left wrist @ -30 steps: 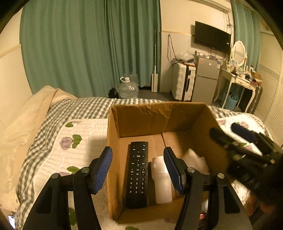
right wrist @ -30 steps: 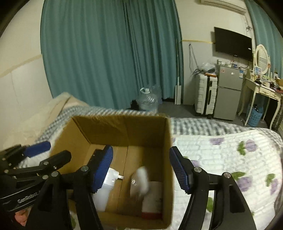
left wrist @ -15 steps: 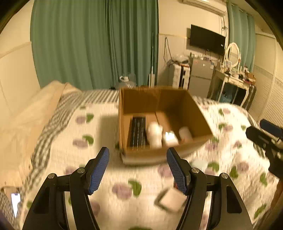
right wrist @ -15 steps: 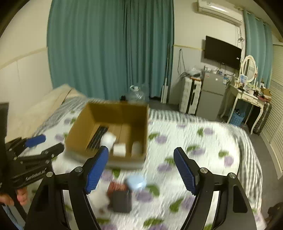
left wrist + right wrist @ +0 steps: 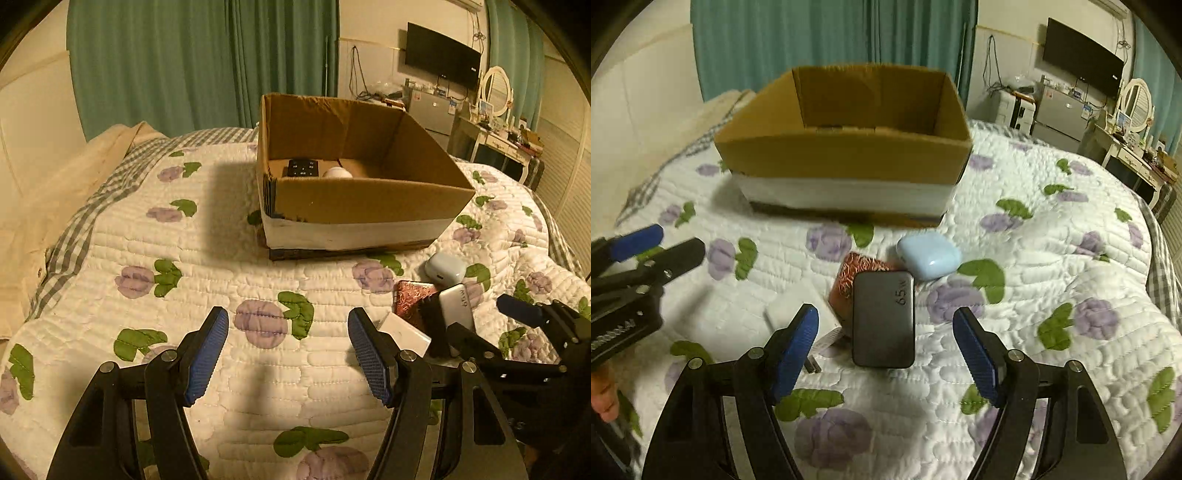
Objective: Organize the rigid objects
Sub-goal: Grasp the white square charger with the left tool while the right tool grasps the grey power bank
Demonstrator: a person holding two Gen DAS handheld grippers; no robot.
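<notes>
A cardboard box (image 5: 362, 206) (image 5: 846, 155) stands on the flowered quilt; a black remote (image 5: 303, 168) and a white round item (image 5: 337, 172) show inside. In front of it lie a dark 65W charger (image 5: 883, 319), a red patterned item (image 5: 851, 280), a pale blue case (image 5: 929, 256) (image 5: 445, 267) and a white charger (image 5: 801, 312) (image 5: 404, 334). My right gripper (image 5: 884, 350) is open, low over the quilt, with the dark charger between its fingers. My left gripper (image 5: 288, 350) is open and empty, left of the pile.
The bed's quilt (image 5: 184, 258) spreads left and front of the box. A beige pillow (image 5: 55, 192) lies at the left. Green curtains (image 5: 203, 62), a TV (image 5: 441, 55), a fridge (image 5: 1060, 114) and a dressing table (image 5: 1126, 147) stand beyond the bed.
Both grippers have pulled back from over the box and dropped low to the quilt. The right one now straddles the dark charger; the loose objects have come into close view.
</notes>
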